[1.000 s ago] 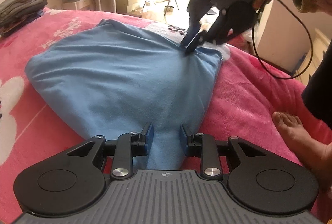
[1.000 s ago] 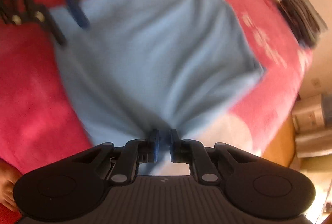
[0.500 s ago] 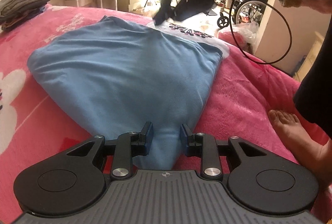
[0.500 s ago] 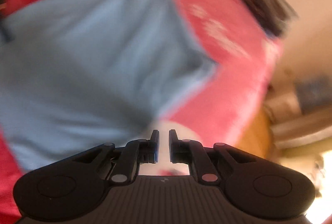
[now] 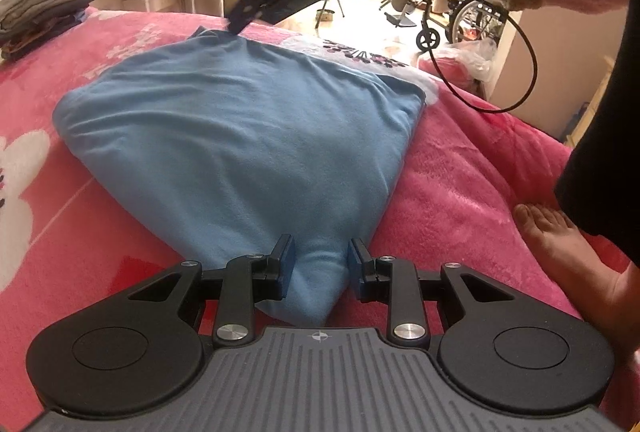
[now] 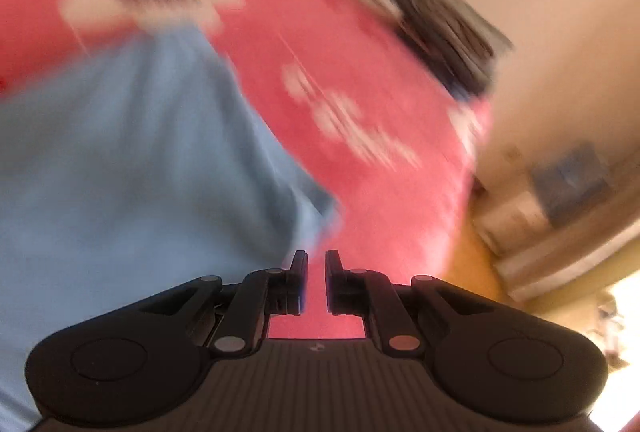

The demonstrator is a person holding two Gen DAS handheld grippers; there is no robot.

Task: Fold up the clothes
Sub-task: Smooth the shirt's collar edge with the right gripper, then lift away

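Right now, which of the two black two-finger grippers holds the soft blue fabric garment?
The left gripper: a corner of the blue garment is pinched between its pads. The right gripper is shut on nothing.

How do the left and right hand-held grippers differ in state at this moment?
The left hand-held gripper has a corner of the blue garment between its fingers; the right hand-held gripper holds nothing, with only pink blanket showing in its gap. The left's fingers stand apart around the cloth; the right's are nearly together. Both are black with blue pads.
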